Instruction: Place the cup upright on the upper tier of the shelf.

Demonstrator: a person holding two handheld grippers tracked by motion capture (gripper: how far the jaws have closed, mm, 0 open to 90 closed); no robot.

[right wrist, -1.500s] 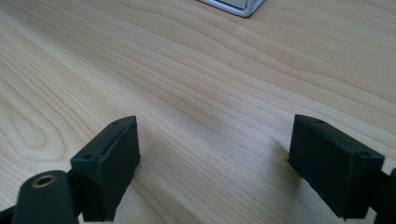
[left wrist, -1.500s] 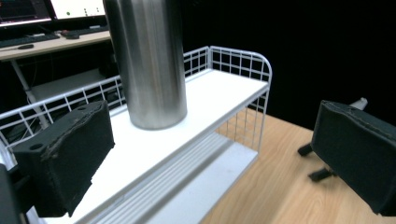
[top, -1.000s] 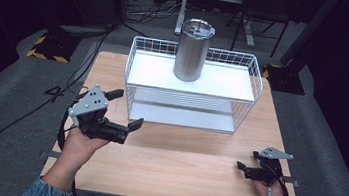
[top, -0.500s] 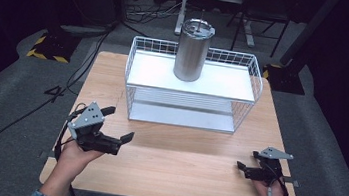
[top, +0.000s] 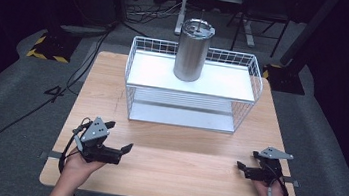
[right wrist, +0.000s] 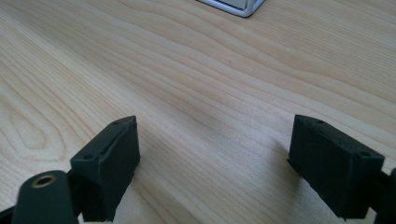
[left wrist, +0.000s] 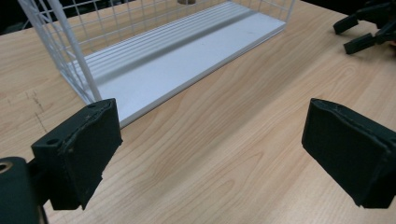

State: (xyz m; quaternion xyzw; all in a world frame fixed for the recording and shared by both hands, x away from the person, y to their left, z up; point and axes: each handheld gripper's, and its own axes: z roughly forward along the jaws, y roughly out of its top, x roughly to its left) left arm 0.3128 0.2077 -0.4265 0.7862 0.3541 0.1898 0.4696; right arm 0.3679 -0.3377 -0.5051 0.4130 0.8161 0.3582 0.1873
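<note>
Scene: a wooden surface (top: 178,174) seen from above, with a person's two hands at its near edge, each holding a gripper.
Left gripper (top: 120,151): rests low on the surface, its fingers (left wrist: 81,149) spread wide apart with nothing between them.
Right gripper (top: 243,168): also low on the surface, fingers (right wrist: 109,163) apart and holding nothing.
Cup (top: 192,50): one tall steel cup with a lid, standing upright on the top shelf of the rack, well ahead of both sets of fingers and roughly midway between them.
Rack (top: 190,97): one white wire rack with two white shelves, ahead of the fingers; its lower shelf (left wrist: 187,56) lies just beyond the left fingers.
Handling, as a judgement: the cup looks rigid and smooth, so likely slippery under the pads; it may carry some weight if filled, and being tall it could tip if pushed near the top.
Where to hold, as a judgement: around the middle of the straight body, fingers on opposite sides, below the lid.
Count: one cup, one rack, two shelves, two grippers.
</note>
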